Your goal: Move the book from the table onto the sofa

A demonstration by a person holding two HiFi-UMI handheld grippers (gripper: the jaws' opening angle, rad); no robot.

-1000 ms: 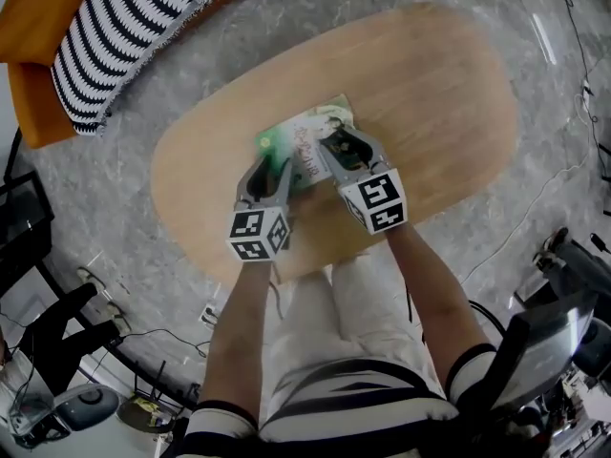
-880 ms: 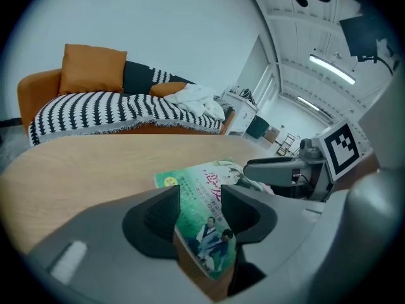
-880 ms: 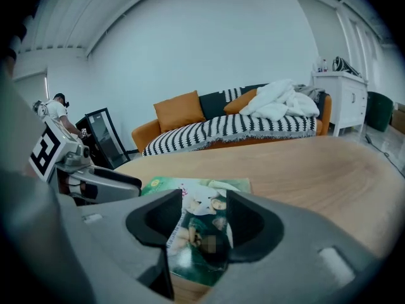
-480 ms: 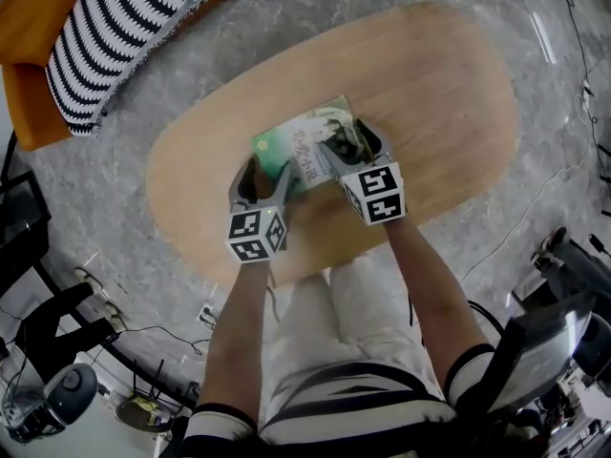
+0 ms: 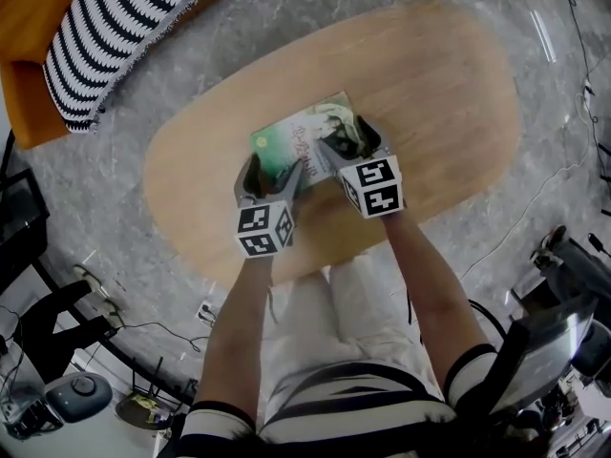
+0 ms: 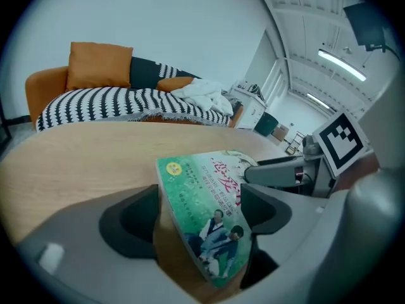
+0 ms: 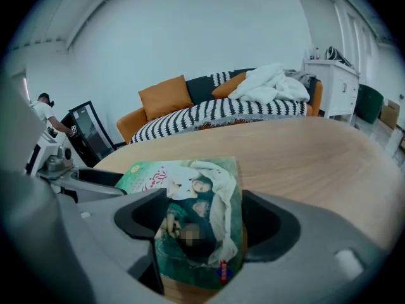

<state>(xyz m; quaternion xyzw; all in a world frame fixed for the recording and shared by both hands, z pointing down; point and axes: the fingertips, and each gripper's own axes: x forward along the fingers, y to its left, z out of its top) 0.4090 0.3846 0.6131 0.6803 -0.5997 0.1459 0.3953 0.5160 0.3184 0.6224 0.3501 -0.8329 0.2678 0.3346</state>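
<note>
A green-covered book (image 5: 304,139) lies flat on the oval wooden table (image 5: 430,84). My left gripper (image 5: 266,172) stands at its near left corner and my right gripper (image 5: 348,143) at its near right corner. Both have just been opening their jaws, which now stand wide with a corner of the book between them and no pad pressing on it. In the left gripper view the book (image 6: 204,192) runs between the dark pads (image 6: 130,223). The right gripper view shows the book (image 7: 193,201) lying the same way between its pads (image 7: 269,223).
An orange sofa (image 5: 29,27) with a black-and-white striped blanket (image 5: 110,22) stands past the table's far left end. On it lie an orange cushion (image 6: 98,65) and white cloth (image 7: 269,84). A person (image 7: 47,113) stands at far left. Chairs and cables crowd the floor.
Both grippers have sunk closer to the table and their jaws have spread wider around the book's near corners. More of the book's left part shows now.
</note>
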